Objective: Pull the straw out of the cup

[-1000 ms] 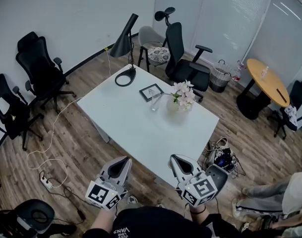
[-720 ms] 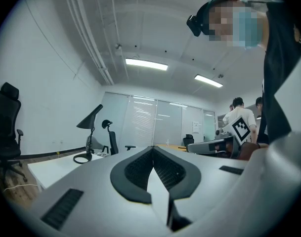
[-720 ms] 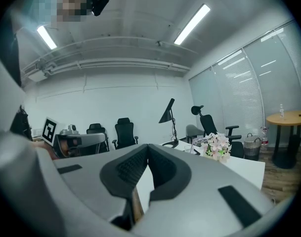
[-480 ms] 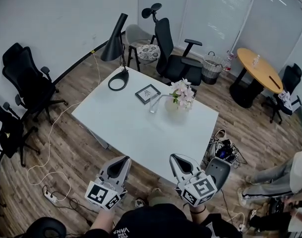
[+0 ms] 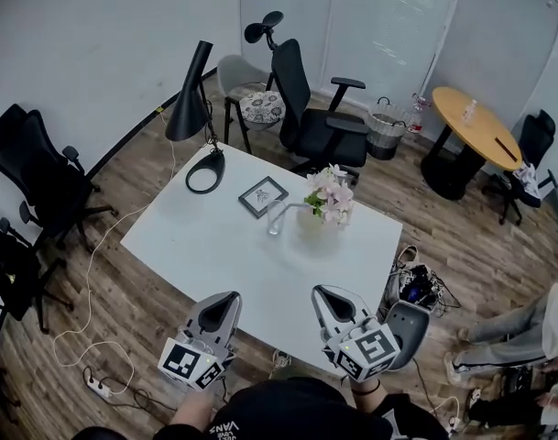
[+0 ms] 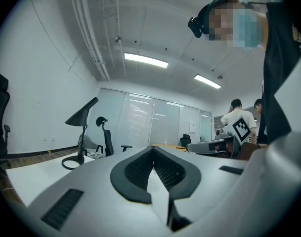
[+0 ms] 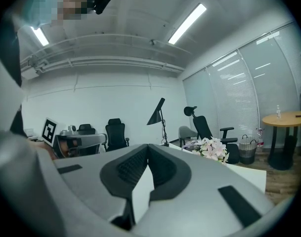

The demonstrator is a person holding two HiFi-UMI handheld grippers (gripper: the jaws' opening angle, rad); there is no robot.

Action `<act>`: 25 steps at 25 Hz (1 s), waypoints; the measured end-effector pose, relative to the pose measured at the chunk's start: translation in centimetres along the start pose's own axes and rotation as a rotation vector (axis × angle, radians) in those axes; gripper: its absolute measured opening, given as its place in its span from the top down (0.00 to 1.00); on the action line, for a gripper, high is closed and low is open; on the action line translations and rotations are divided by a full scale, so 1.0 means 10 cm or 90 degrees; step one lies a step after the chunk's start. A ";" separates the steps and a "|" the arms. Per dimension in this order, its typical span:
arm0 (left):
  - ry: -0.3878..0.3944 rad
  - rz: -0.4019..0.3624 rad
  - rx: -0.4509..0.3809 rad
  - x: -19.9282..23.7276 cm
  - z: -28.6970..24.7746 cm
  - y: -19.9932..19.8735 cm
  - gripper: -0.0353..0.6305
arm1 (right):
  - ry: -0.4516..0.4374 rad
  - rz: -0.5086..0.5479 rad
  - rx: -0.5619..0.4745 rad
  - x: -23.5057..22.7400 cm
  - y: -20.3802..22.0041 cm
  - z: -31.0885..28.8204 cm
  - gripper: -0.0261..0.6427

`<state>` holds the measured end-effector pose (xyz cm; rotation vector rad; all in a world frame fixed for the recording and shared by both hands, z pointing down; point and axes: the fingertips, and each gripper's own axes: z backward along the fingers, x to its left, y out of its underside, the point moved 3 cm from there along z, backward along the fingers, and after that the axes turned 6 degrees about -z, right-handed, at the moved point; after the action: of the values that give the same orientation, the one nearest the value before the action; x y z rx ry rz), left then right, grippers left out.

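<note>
Both grippers shut and empty, cup way out ahead of us

Our left gripper (image 5: 234, 294) and right gripper (image 5: 318, 291) both have their fingers pressed together on nothing, up by the near edge of the white table (image 5: 201, 238). The cup (image 5: 275, 225) is a small clear glass well ahead of the fingertips, roughly midway between them, just beside the flowers (image 5: 330, 196), with a pale bent straw (image 5: 292, 206) leaning out toward them.

My head camera looks steeply down on the surface (image 5: 196, 236) from well back. Cameras on my left tool (image 5: 233, 297) and right tool (image 5: 321, 293) face level across it; all share the lamp (image 5: 189, 99)
</note>
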<state>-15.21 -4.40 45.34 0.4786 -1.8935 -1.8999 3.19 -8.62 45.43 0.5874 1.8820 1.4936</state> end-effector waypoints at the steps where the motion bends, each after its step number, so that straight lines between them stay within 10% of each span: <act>1: 0.004 -0.002 0.000 0.03 -0.08 -0.01 0.93 | 0.002 0.000 -0.002 -0.06 -0.03 -0.05 0.94; 25: 0.073 -0.006 0.020 0.51 -1.11 -0.03 0.93 | 0.043 -0.012 -0.001 -0.74 -0.22 -0.64 0.94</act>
<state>-13.85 -16.55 45.13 0.5935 -1.8523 -1.8112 3.66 -18.60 45.75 0.5230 1.9317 1.5189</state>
